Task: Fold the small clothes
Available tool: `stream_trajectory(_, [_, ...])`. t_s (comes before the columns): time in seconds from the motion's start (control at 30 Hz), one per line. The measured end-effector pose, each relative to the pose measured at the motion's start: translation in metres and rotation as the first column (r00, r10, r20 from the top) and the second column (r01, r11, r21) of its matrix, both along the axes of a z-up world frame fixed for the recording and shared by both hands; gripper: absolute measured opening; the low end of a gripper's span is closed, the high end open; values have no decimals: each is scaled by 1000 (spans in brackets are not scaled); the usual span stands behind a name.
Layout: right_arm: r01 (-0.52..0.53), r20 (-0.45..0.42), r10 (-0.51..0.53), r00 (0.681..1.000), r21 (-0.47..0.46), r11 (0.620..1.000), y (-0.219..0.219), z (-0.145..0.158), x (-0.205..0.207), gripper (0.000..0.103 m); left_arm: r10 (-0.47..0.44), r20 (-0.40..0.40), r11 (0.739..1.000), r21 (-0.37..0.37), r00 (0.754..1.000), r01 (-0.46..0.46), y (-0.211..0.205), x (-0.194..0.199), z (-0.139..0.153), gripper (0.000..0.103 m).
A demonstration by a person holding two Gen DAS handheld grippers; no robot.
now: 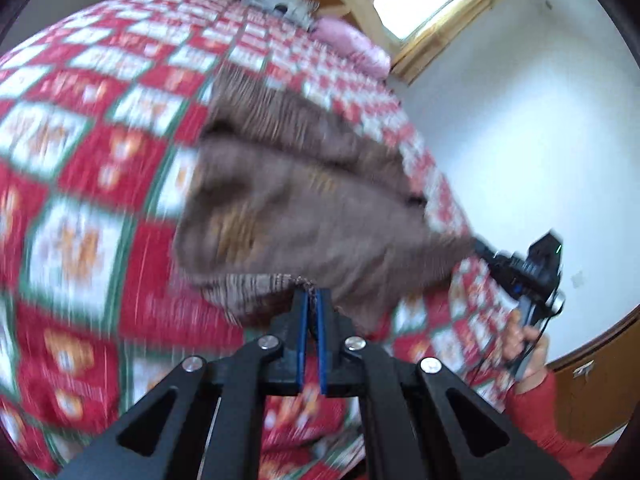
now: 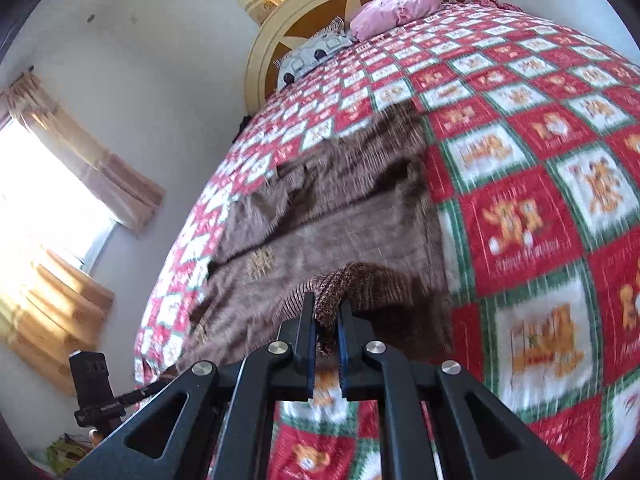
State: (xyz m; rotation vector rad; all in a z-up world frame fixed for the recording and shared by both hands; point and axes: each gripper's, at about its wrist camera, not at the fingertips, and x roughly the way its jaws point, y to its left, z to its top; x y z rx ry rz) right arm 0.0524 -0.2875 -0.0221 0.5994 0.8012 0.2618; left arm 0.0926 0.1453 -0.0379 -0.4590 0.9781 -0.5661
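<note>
Left view alone shows red sleeve (image 1: 536,404) behind right gripper (image 1: 480,246).

Lettering under the bears on the red-and-white bedspread (image 2: 520,216) is too blurred to read.

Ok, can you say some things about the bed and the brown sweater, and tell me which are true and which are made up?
1. Both grippers pinch the brown sweater. True: the left gripper and the right gripper are each shut on its ribbed edge.
2. The bedspread is plain blue. False: it is red, white and green checks with bears.
3. A pink pillow lies near the headboard. True.
4. The sweater is neatly folded into a small square. False: it is spread out and rumpled.
</note>
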Motion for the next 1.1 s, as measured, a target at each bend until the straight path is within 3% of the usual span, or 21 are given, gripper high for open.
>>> stream_trajectory(0.17, [28,-15,-28,999,9,1000,-13,9,44,8,50,36,998,30,998,-51,-4,74,22,4])
stream_trajectory(0.4, [112,-179,-104,978,35,993,-34,-51,103,9,114,14,975,188,993,-115,0,157,-16,4])
stream_trajectory(0.5, [156,-224,-124,967,127,980,-47,-68,106,12,110,2,981,162,994,-109,17,163,-19,8])
stream_trajectory(0.6, [156,-169,-138,976,98,983,-50,-59,99,19,89,17,988,125,996,-91,35,158,-18,12])
stream_trajectory(0.67, [167,-110,-158,981,78,983,-53,-49,90,47,68,69,981,177,995,-80,41,152,-15,12])
stream_trajectory(0.73, [193,-57,-189,980,75,978,-56,-41,79,57,0,136,952,304,991,-42,37,141,-14,12])
stream_trajectory(0.8, [200,-33,-198,980,66,978,-58,-36,71,57,-89,156,918,395,984,21,29,136,-21,12])
stream_trajectory(0.93, [196,-21,-196,980,32,980,-53,-35,64,57,-246,117,895,409,962,179,8,133,-31,13])
stream_trajectory(1.0, [190,-39,-189,981,19,982,-47,-40,66,57,-269,146,891,412,952,188,-6,139,-27,29])
stream_trajectory(1.03, [186,-47,-185,982,16,982,-44,-43,67,57,-264,160,898,401,951,182,-10,145,-26,49])
stream_trajectory(1.07, [183,-46,-182,982,13,983,-40,-44,68,57,-256,183,911,373,949,174,-16,153,-25,58])
stream_trajectory(1.1, [177,-38,-177,983,3,984,-37,-44,68,57,-252,198,921,350,947,172,-20,158,-24,58])
